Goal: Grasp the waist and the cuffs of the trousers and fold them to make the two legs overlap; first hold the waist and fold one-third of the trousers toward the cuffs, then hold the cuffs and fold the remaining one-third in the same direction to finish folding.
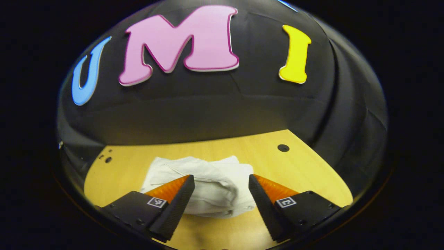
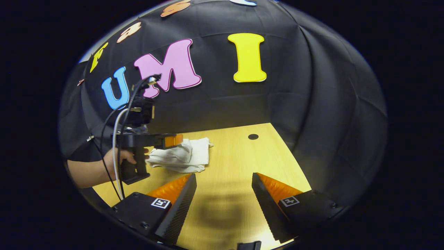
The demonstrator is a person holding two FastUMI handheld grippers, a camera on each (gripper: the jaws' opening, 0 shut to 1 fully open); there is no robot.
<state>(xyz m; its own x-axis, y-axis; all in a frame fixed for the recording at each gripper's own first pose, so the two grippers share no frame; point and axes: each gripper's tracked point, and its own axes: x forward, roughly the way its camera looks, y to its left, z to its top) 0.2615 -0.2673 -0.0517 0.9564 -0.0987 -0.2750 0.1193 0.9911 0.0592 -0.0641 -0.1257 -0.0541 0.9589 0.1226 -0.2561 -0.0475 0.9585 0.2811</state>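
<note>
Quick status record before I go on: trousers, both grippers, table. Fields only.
trousers: pale bundle lying on the table, bunched into a compact heap; waist and cuffs cannot be told apart
left gripper: open, fingers either side of the bundle's near part, not pressing on it; seen from the side in the right gripper view, held by a hand
right gripper: open, over bare wood, apart from the trousers
table: light wood, with a dark round hole near the back
</note>
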